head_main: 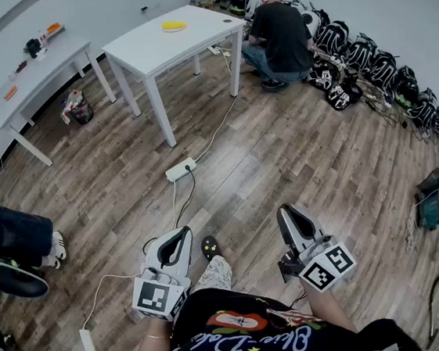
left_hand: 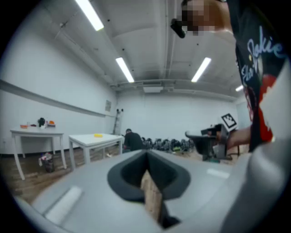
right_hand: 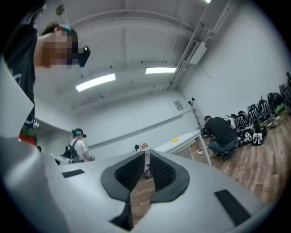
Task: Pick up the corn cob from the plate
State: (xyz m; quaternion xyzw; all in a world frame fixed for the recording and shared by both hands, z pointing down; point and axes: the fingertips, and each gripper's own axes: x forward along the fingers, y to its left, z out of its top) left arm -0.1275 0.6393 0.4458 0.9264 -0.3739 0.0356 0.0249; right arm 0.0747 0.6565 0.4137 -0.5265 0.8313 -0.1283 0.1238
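A small yellow shape [head_main: 173, 25], the corn cob on its plate, lies on the far white table [head_main: 189, 44]. It is too small to tell cob from plate. It shows as a yellow spot [left_hand: 98, 135] in the left gripper view and again as a yellow spot [right_hand: 175, 139] in the right gripper view. My left gripper [head_main: 180, 234] and right gripper [head_main: 287, 212] are held level at my waist, well short of the table. Both are shut with nothing in them, as the left gripper [left_hand: 146, 154] and right gripper [right_hand: 146, 154] show in their own views.
A power strip [head_main: 180, 170] and its cables lie on the wood floor between me and the table. A person [head_main: 278, 34] crouches beside the table's right end. Helmets and bags [head_main: 381, 70] line the right wall. A second table [head_main: 35, 74] stands at the left.
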